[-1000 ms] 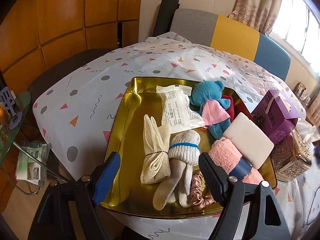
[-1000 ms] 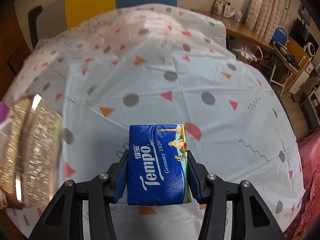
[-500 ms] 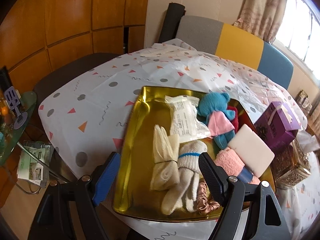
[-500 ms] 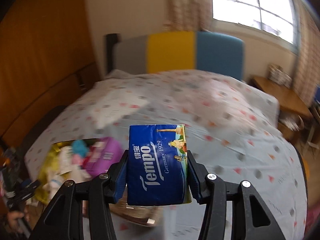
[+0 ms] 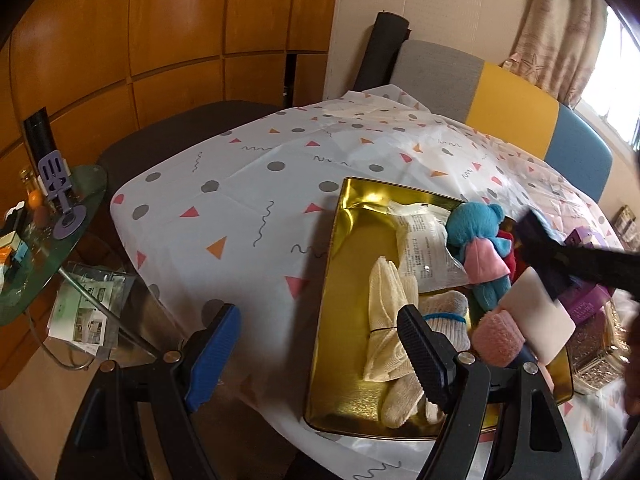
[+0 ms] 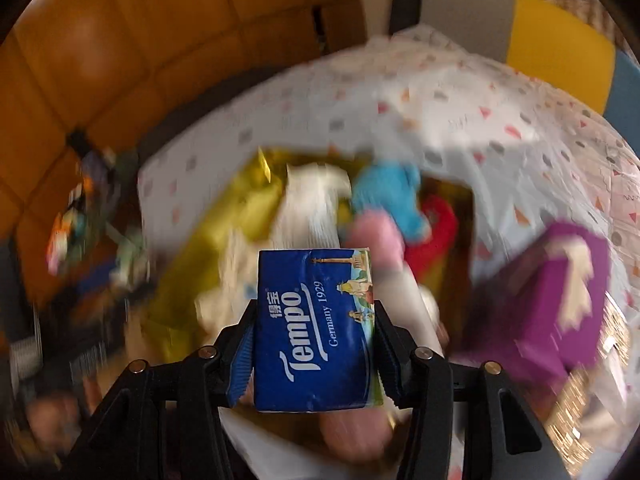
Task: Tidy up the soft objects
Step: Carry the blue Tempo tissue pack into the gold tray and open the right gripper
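Note:
My right gripper [image 6: 314,354] is shut on a blue Tempo tissue pack [image 6: 316,328] and holds it in the air over the gold tray [image 6: 188,276]; the view is blurred. It enters the left wrist view as a dark blur [image 5: 560,258] above the tray's right side. The gold tray [image 5: 348,280] holds a blue teddy [image 5: 474,226], a clear packet [image 5: 424,248], cream cloth bundles [image 5: 386,320], a pink towel roll [image 5: 498,338] and a white sponge [image 5: 536,320]. My left gripper [image 5: 320,354] is open and empty at the tray's near left edge.
A purple box [image 6: 556,300] and a glittery gold container [image 5: 592,344] stand right of the tray. A glass side table [image 5: 48,232] with small items is at the left. A grey, yellow and blue chair [image 5: 516,112] stands behind the table with the patterned cloth [image 5: 248,200].
My right gripper swung left with the tissue pack, from over the bare cloth to above the tray. My left gripper drew back and left, still open.

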A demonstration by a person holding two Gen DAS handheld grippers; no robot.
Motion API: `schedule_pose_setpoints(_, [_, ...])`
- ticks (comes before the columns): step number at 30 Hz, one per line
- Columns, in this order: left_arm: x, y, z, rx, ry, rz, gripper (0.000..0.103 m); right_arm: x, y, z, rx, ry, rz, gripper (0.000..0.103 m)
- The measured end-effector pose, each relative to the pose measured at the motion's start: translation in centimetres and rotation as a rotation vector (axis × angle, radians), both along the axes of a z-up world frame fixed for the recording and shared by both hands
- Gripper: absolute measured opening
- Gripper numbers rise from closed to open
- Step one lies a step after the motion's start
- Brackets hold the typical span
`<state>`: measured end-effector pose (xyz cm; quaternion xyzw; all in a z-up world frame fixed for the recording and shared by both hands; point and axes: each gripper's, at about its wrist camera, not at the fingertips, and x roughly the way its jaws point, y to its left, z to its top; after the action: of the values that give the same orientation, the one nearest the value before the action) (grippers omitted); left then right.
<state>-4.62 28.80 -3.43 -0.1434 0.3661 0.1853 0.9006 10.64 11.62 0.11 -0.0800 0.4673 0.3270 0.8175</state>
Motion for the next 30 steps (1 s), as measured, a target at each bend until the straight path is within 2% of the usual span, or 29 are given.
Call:
schedule_pose_setpoints(3, [-0.1, -0.1, 0.2, 0.014, -0.009, -0.002, 0.081, 1.1, 2.9, -2.6, -0.061, -0.037, -0.028, 0.052])
schedule_pose_setpoints(7, [-0.2, -0.3, 0.3, 0.017, -0.015, -0.013, 0.081, 2.7, 4.4, -7.6, -0.187, 0.018, -0.05, 0.052])
schedule_pose_setpoints(9, [-0.1, -0.4, 0.2, 0.011, -0.013, -0.019, 0.081, 2.8, 4.4, -8.4, -0.207, 0.002, -0.065, 0.052])
schedule_pose_setpoints(14, [0.2, -0.7, 0.0, 0.006, -0.007, -0.029, 0.081, 2.5, 5.1, -8.6, -0.241, -0.002, -0.023, 0.052])
schedule_pose_setpoints(18, [0.2, -1.0, 0.0, 0.01, -0.006, -0.032, 0.084, 1.9, 4.4, -7.5, -0.211, -0.013, -0.01, 0.053])
schedule_pose_setpoints(22, [0.1, -1.2, 0.1, 0.012, -0.006, -0.034, 0.084, 0.6, 3.3, -6.3, -0.168, -0.06, -0.025, 0.066])
schedule_pose_setpoints(26, [0.1, -1.4, 0.2, 0.016, -0.008, -0.036, 0.085, -1.0, 2.3, -5.3, -0.162, -0.095, -0.025, 0.067])
schedule_pose_setpoints(30, [0.1, -1.7, 0.3, 0.02, -0.009, -0.04, 0.085, -1.8, 1.3, -5.7, -0.177, -0.093, -0.04, 0.067])
